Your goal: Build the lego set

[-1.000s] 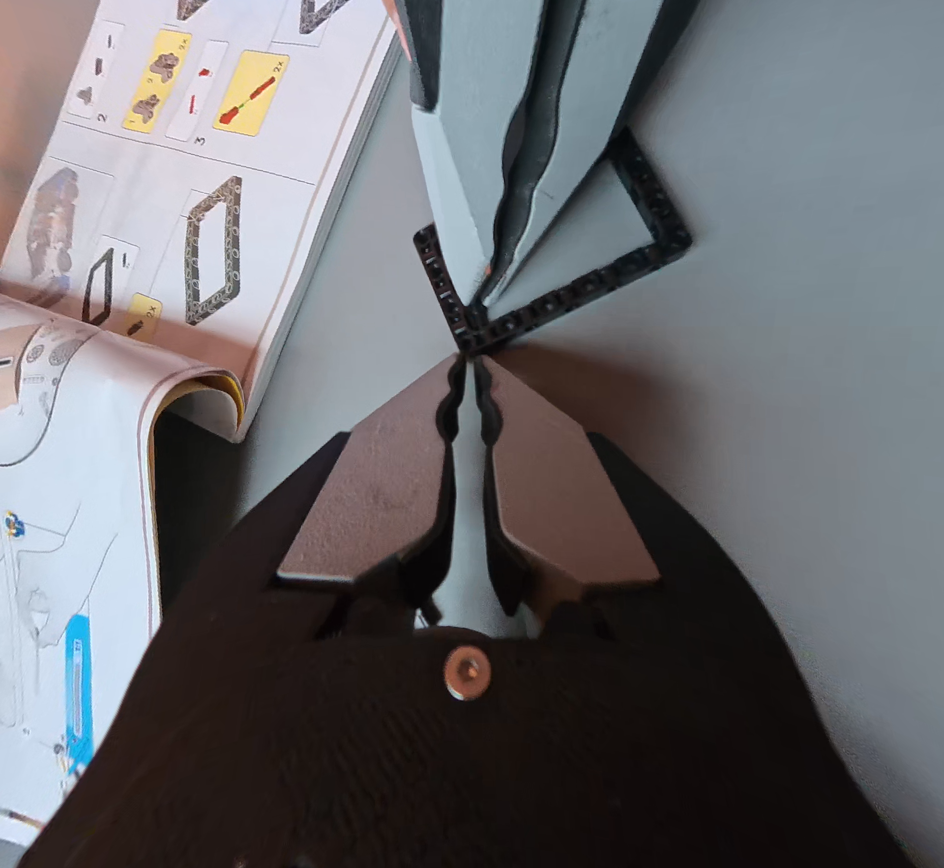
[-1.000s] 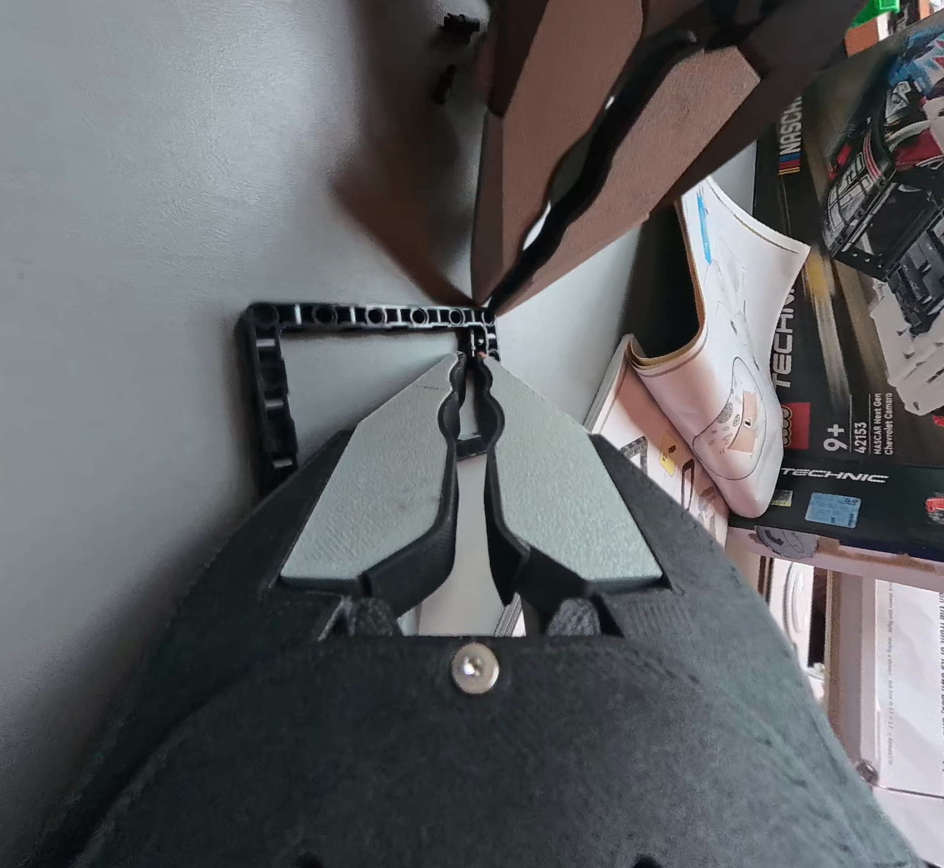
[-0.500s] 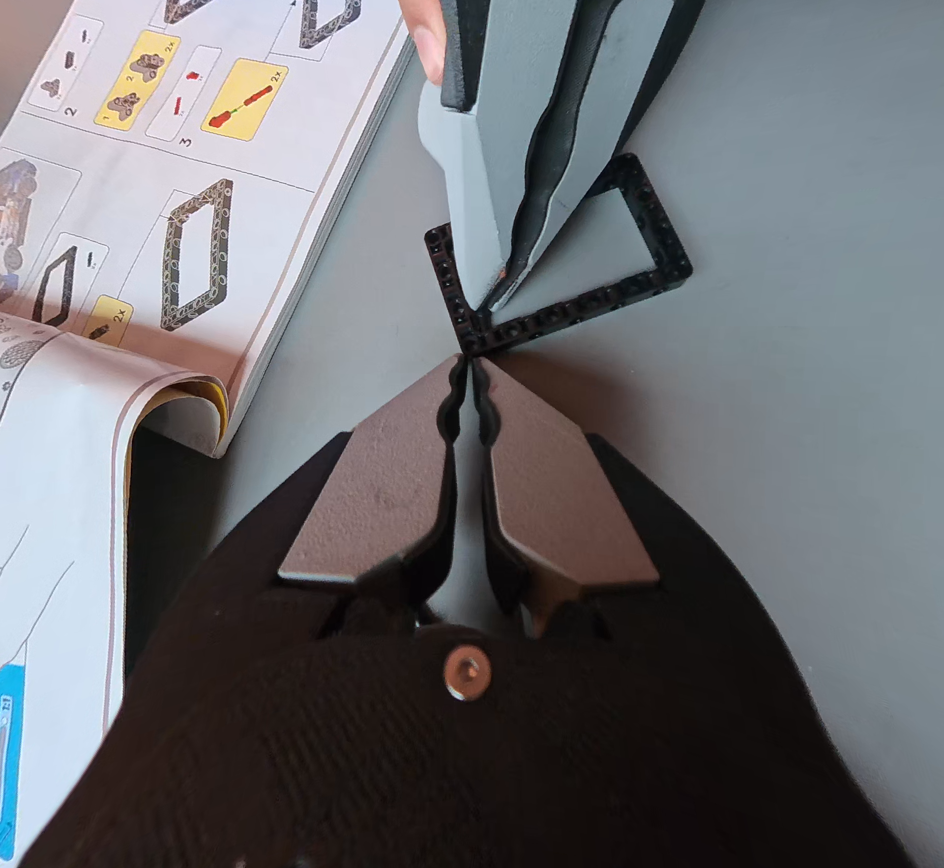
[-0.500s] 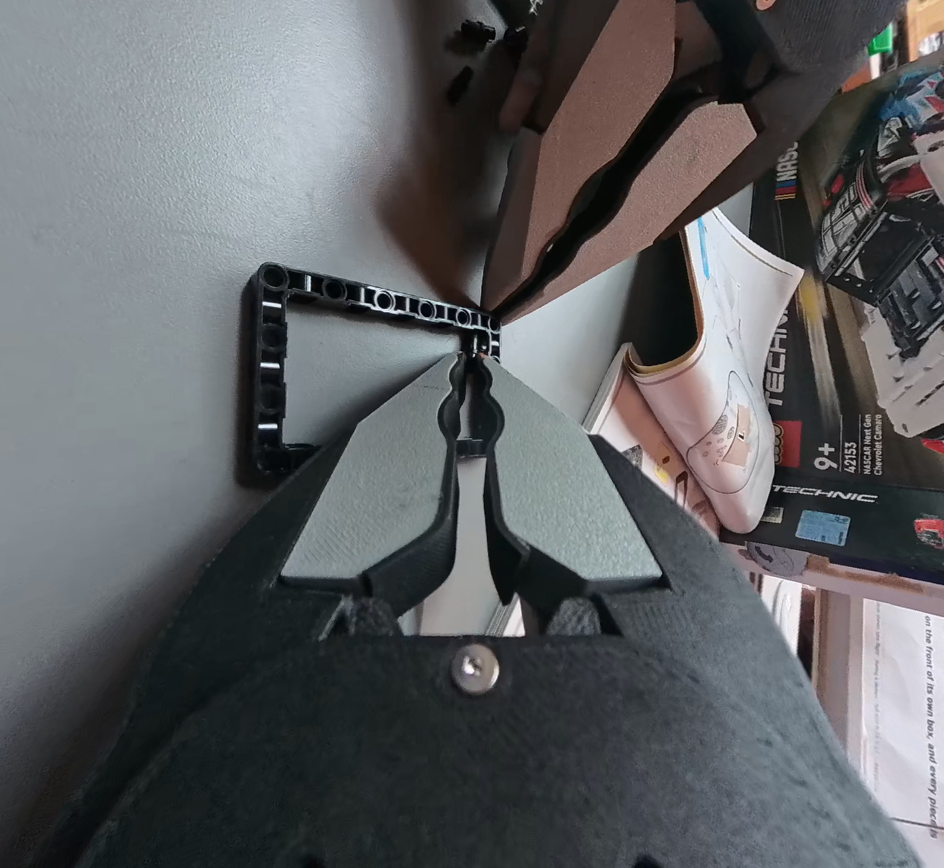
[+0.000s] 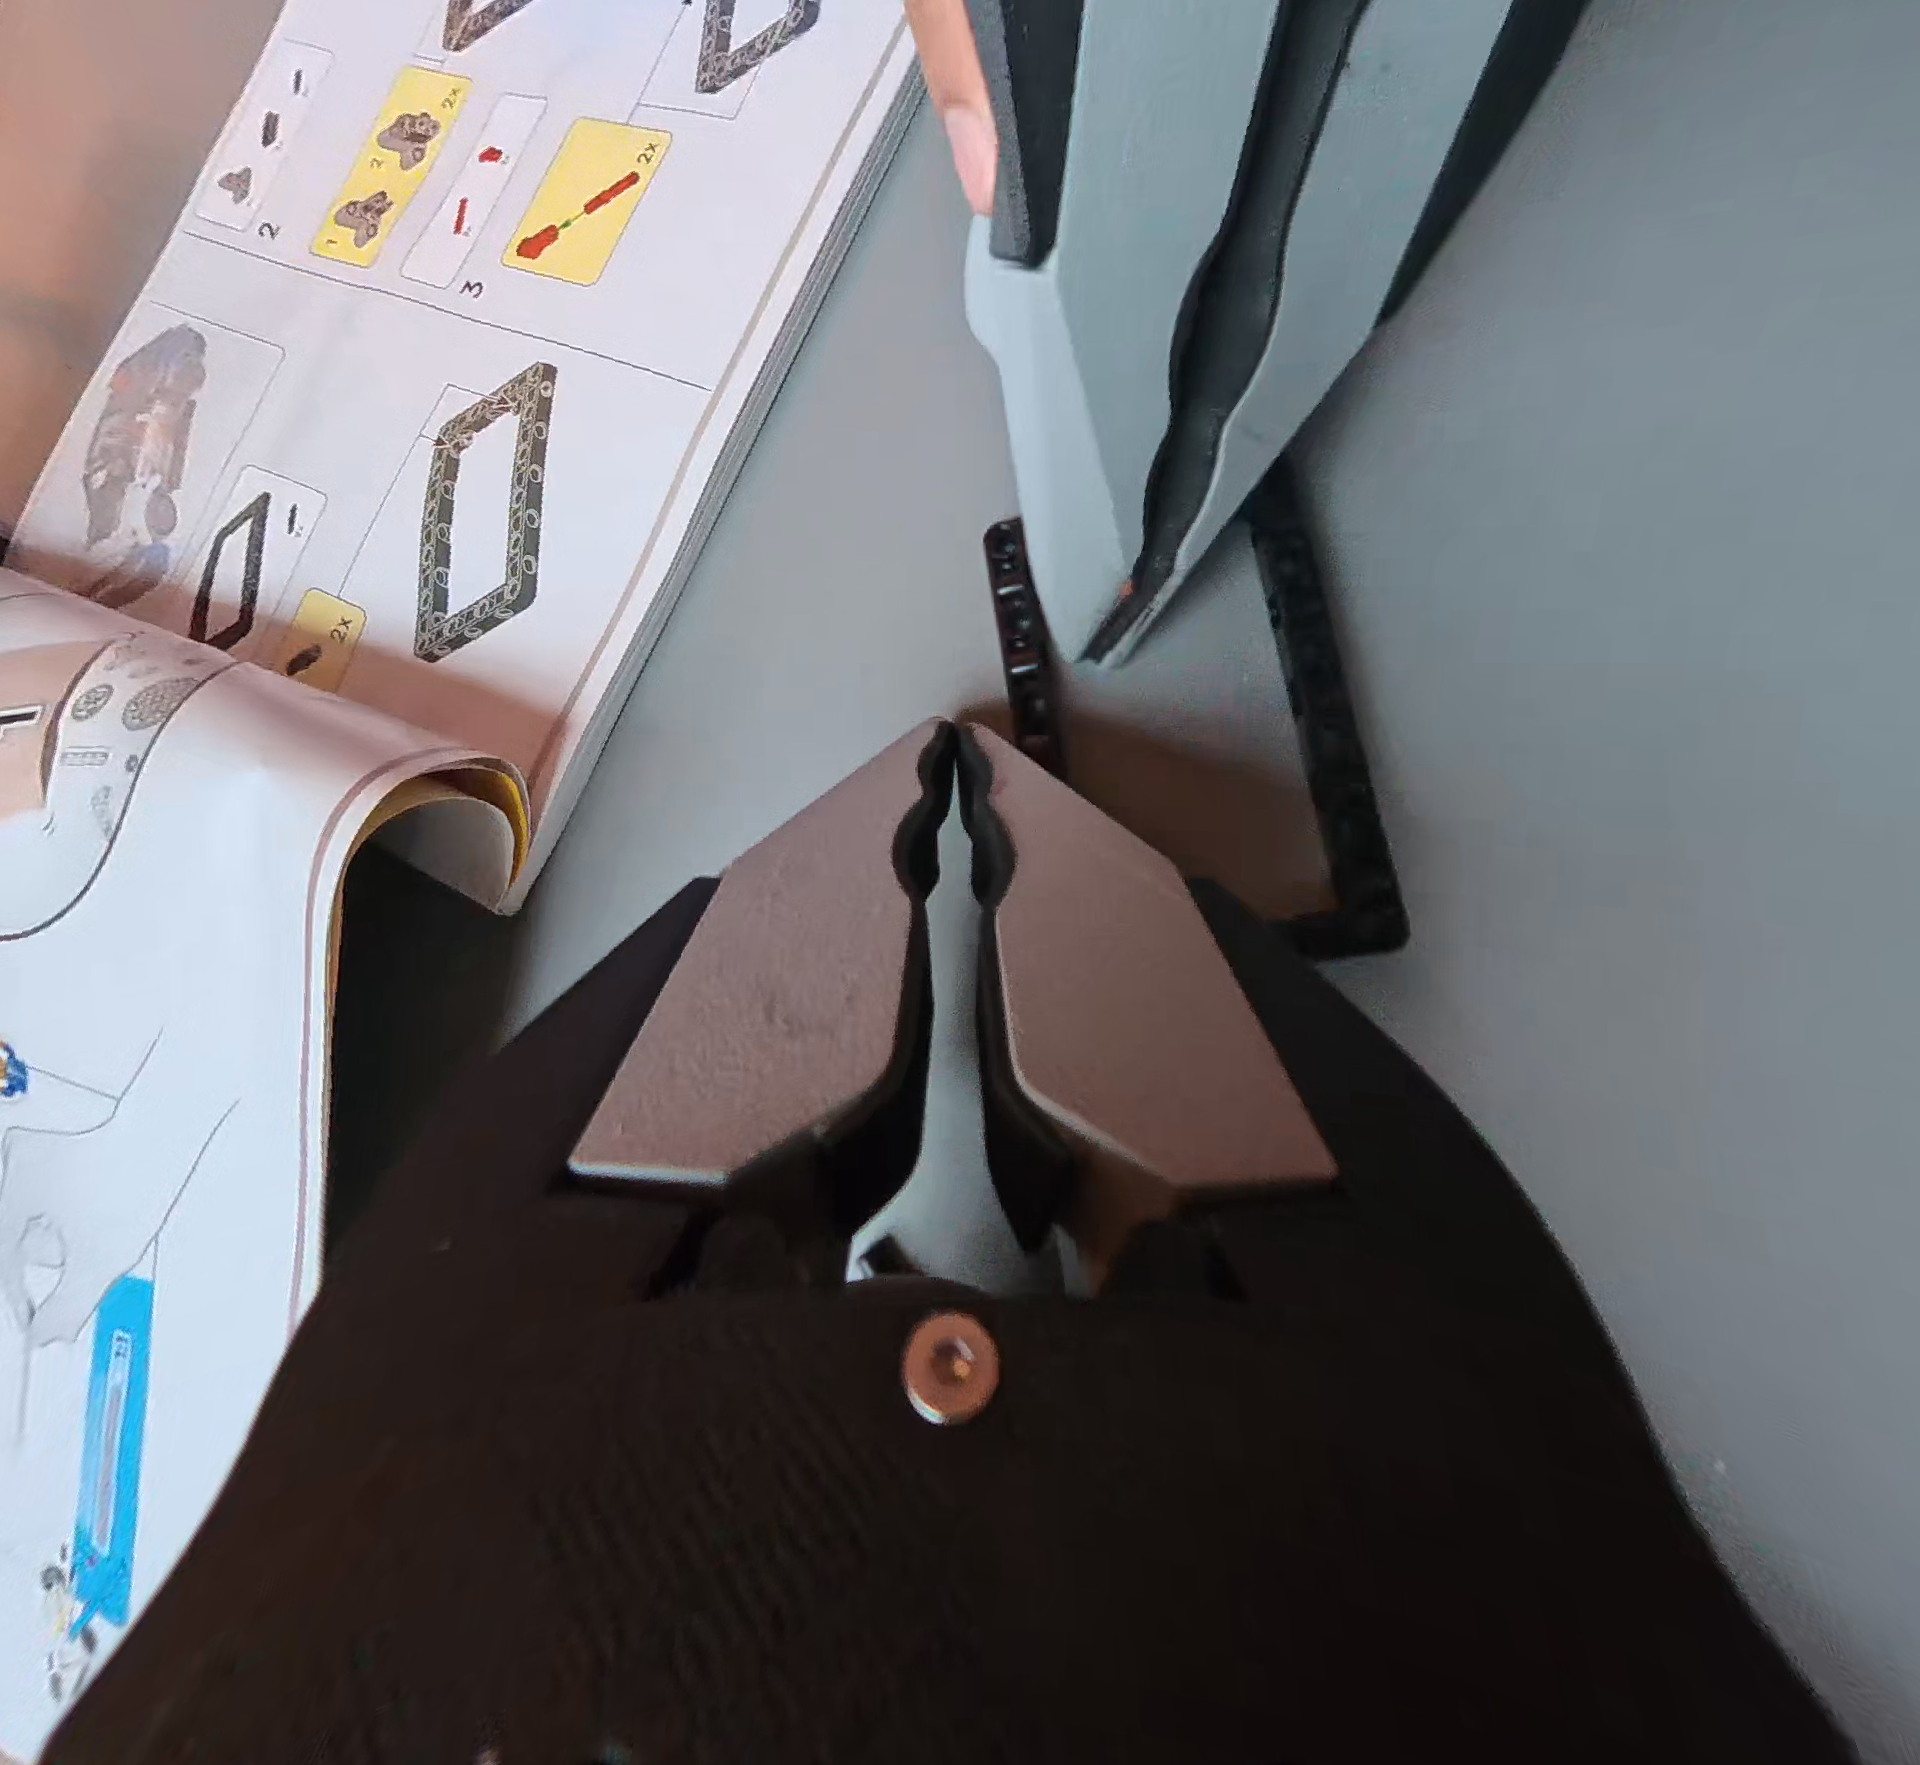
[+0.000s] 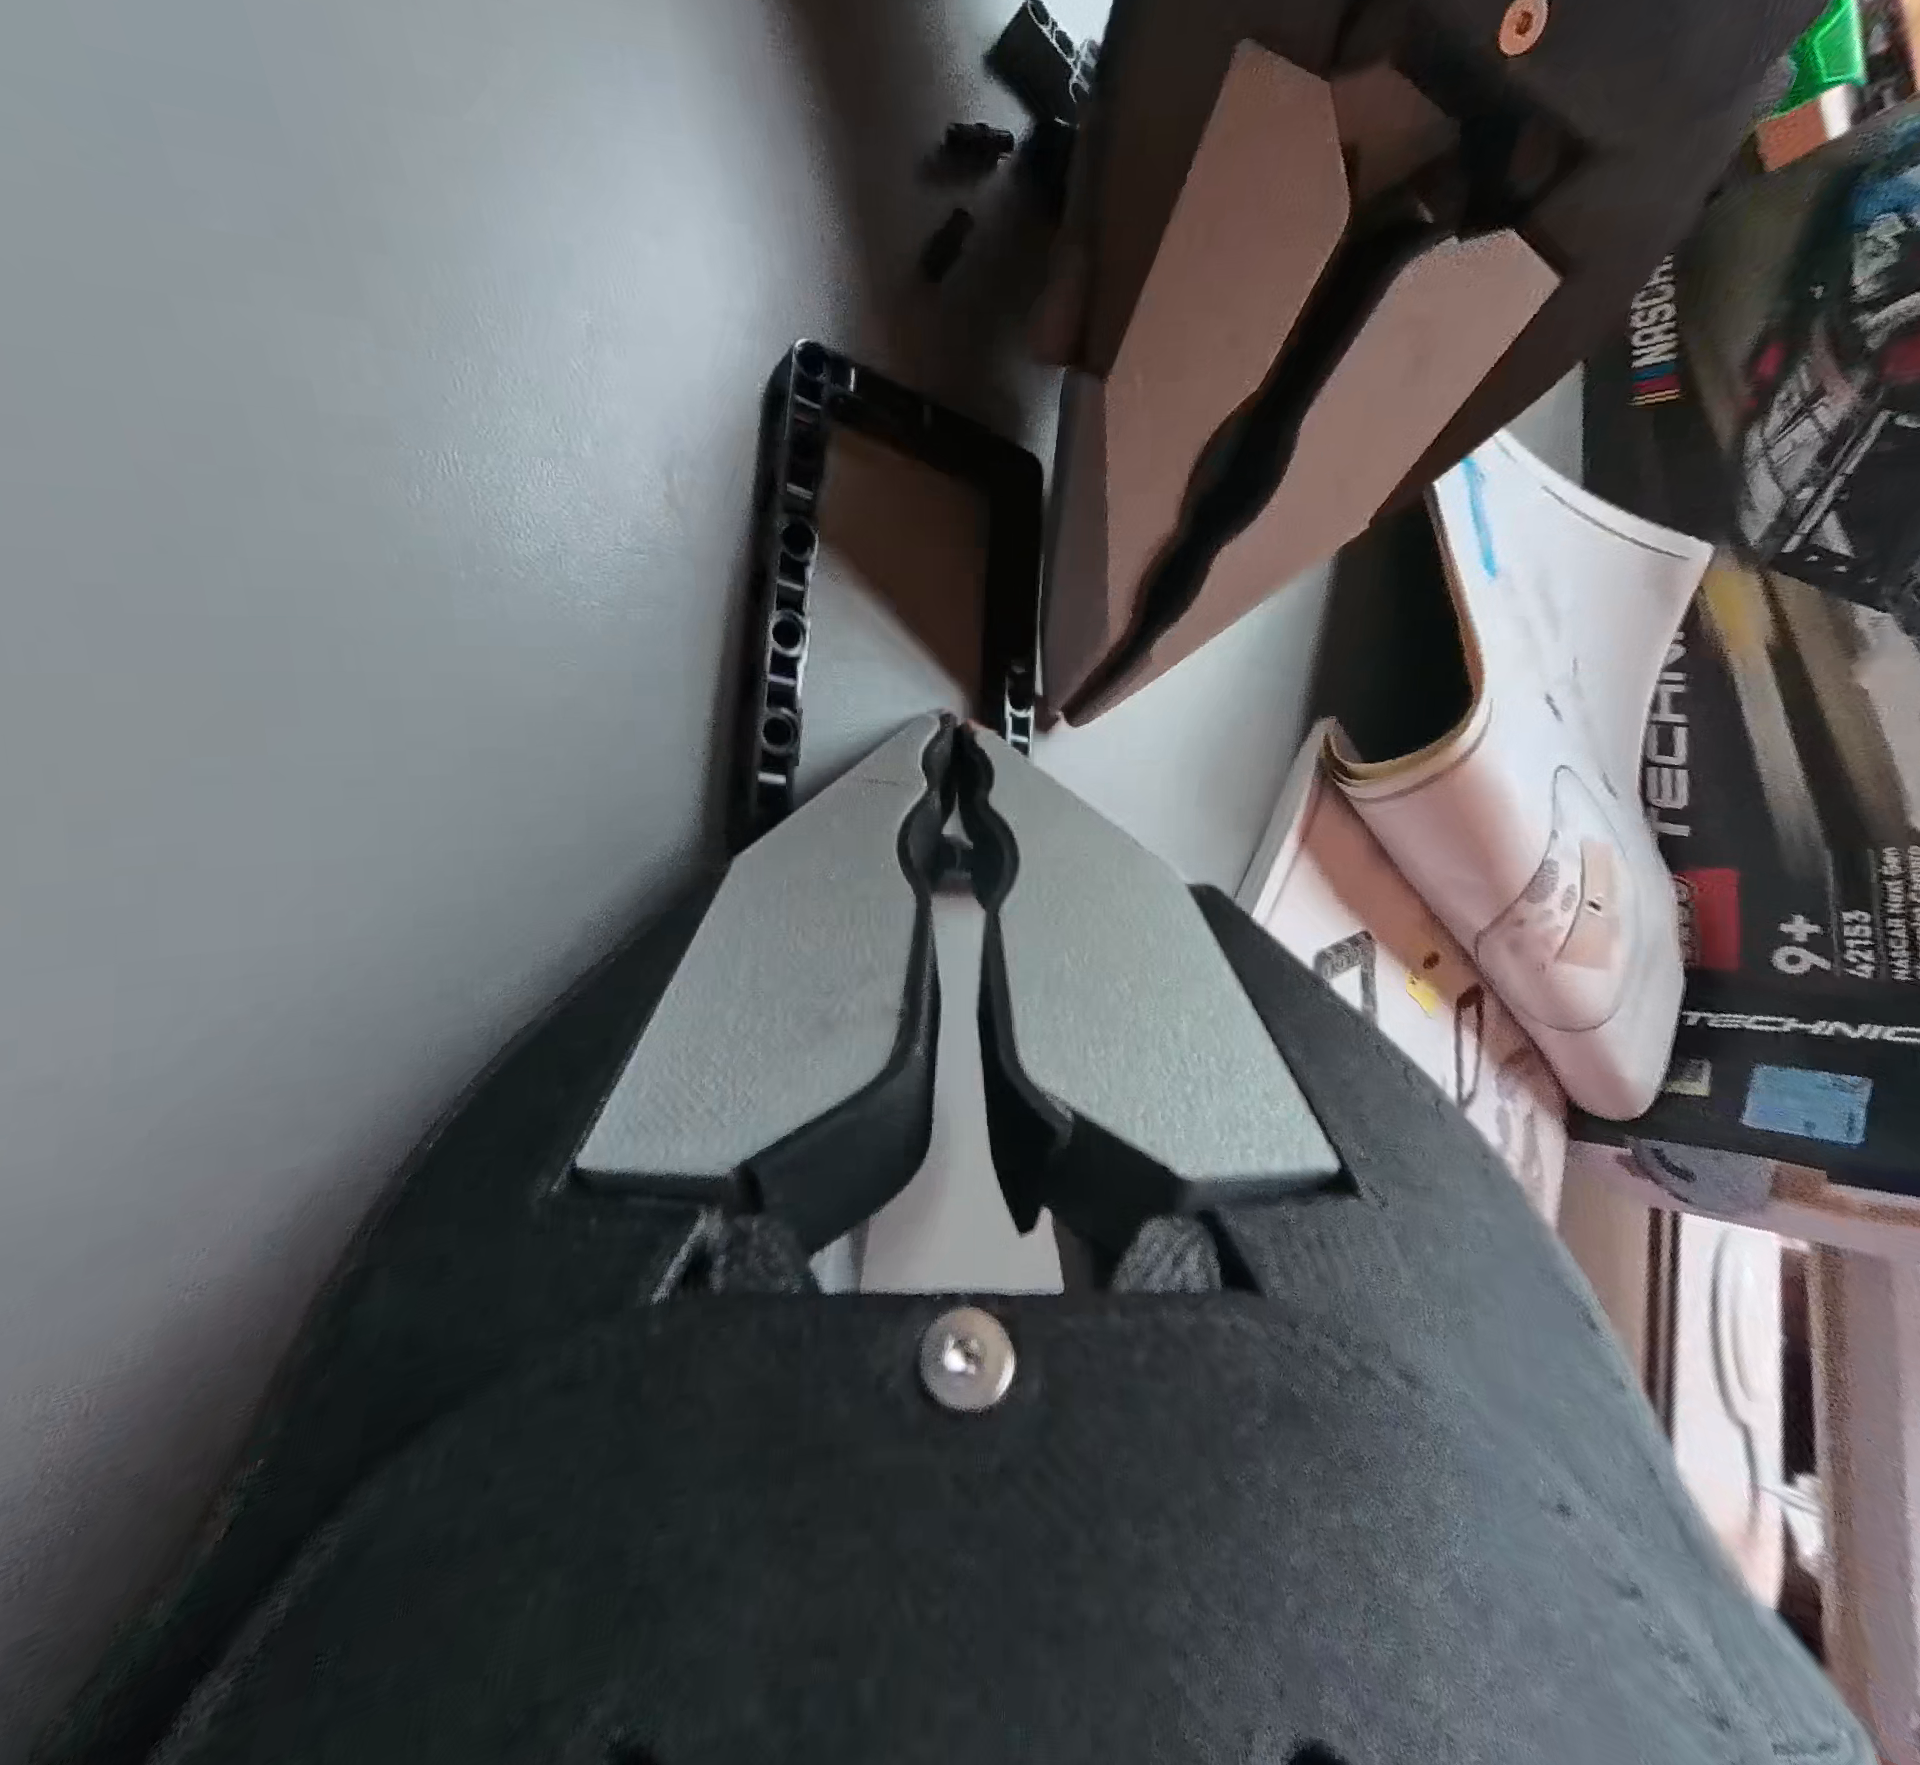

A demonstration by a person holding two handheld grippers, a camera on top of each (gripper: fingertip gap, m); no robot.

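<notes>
Left gripper [image 5: 954,736], brown fingers on a black body: fingertips pressed together, pointing at one long side of the black frame [image 5: 1340,759]. Right gripper [image 6: 951,736], grey fingers on a dark body: fingertips closed, with a small reddish piece [image 5: 1125,589] at the tip, just over the frame's near end. A person's finger [image 5: 961,94] lies along the right gripper's side, well above the frame.

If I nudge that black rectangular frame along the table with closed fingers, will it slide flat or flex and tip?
The black frame lies flat on the smooth grey table, so it should slide rather than tip. It looks like rigid plastic, unlikely to flex. Being thin and open, it is probably light and may pivot if pushed at a corner.
</notes>
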